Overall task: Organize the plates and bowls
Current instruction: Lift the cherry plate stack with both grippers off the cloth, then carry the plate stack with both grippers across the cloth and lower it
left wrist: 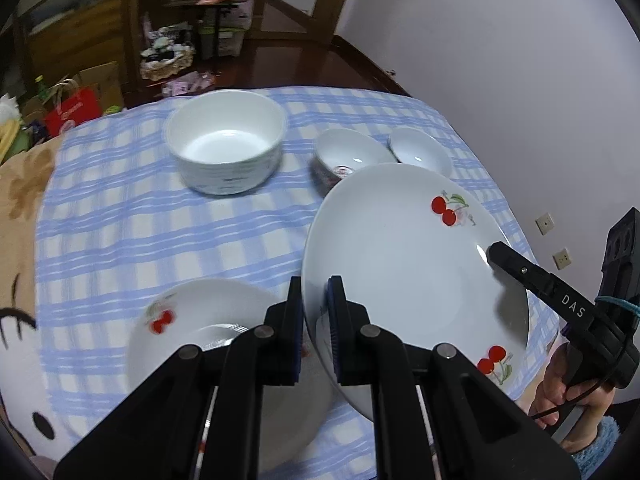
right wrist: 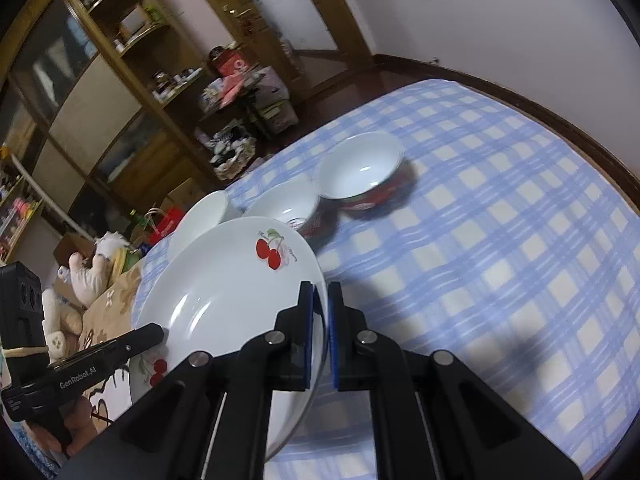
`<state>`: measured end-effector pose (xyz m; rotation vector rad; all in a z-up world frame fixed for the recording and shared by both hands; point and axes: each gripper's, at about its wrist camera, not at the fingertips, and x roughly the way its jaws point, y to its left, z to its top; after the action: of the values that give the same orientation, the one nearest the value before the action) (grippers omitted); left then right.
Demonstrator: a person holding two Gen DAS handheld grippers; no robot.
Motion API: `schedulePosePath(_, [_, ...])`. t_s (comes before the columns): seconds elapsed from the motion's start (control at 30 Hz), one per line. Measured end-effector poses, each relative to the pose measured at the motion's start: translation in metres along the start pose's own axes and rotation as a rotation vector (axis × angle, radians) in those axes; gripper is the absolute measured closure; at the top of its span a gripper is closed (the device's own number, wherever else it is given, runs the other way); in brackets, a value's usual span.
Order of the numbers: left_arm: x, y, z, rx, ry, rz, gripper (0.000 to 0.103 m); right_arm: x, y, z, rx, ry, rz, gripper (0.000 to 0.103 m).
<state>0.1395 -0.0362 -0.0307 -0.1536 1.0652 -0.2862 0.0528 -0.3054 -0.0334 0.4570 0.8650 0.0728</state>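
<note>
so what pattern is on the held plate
White with red cherry prints on the plate, clearest in the left wrist view.

I am in a lived-in home room: a blue checked tablecloth (left wrist: 160, 220) covers my table, a wooden glass-door cabinet (right wrist: 76, 92) holds jars and clutter, stuffed toys (right wrist: 86, 280) and a red gift bag (left wrist: 74, 110) sit beside it on the dark wooden floor (left wrist: 280, 64).

White wall (left wrist: 500, 60), wooden cabinet (right wrist: 92, 92), dark glossy floor (left wrist: 288, 64).
</note>
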Motion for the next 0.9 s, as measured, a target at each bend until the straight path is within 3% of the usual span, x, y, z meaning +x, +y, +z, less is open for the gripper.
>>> schedulePosePath(0.2, [-0.032,0.041,-0.013,-0.063,-0.015,0.024,0.092,0.005,0.038,-0.013,0.005,0.031,0.088,0.096])
schedulePosePath(0.5, [-0.055,0.081,-0.030,-0.155,-0.035,0.061,0.093,0.021,0.082,-0.030,-0.036,0.065,0.146,0.096])
schedulePosePath(0.9, [-0.038,0.105,-0.045,-0.154,0.010,0.075,0.092,0.042,0.095,-0.049,-0.061,0.126,0.149,0.097])
